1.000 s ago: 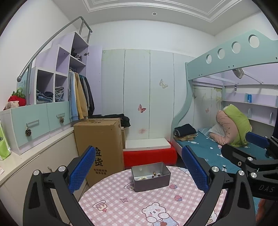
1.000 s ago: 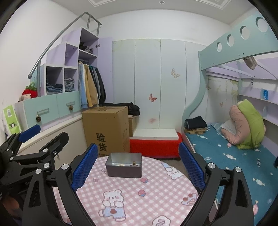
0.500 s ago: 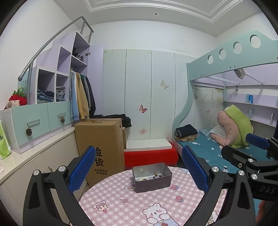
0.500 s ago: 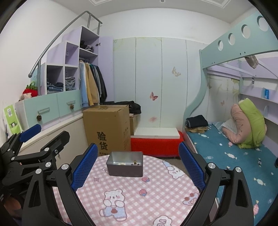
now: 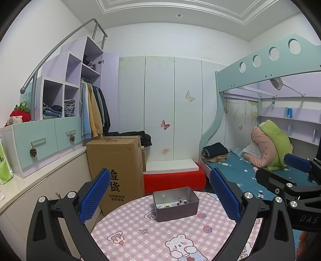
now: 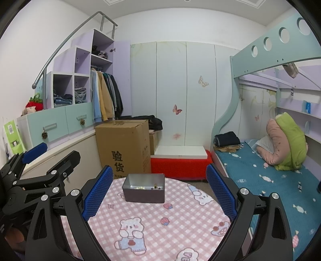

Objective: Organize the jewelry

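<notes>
Both claws, left (image 5: 160, 193) and right (image 6: 158, 191), gape empty above the round pink-checked surface (image 6: 160, 226); its grey tin (image 6: 143, 190) holds what look like beads; a bunk bed (image 6: 260, 172) stands alongside.

Before you: a white wardrobe wall (image 5: 160, 104) with butterfly decals, under a white ceiling with one recessed light (image 5: 179, 15). To your left, stepped lilac cubby shelves (image 5: 66, 80), hanging coats (image 5: 93, 112) and a cardboard box (image 5: 116, 164). To your right, a teal bunk bed (image 5: 260, 70). A red bench (image 5: 174, 180) stands between.
</notes>
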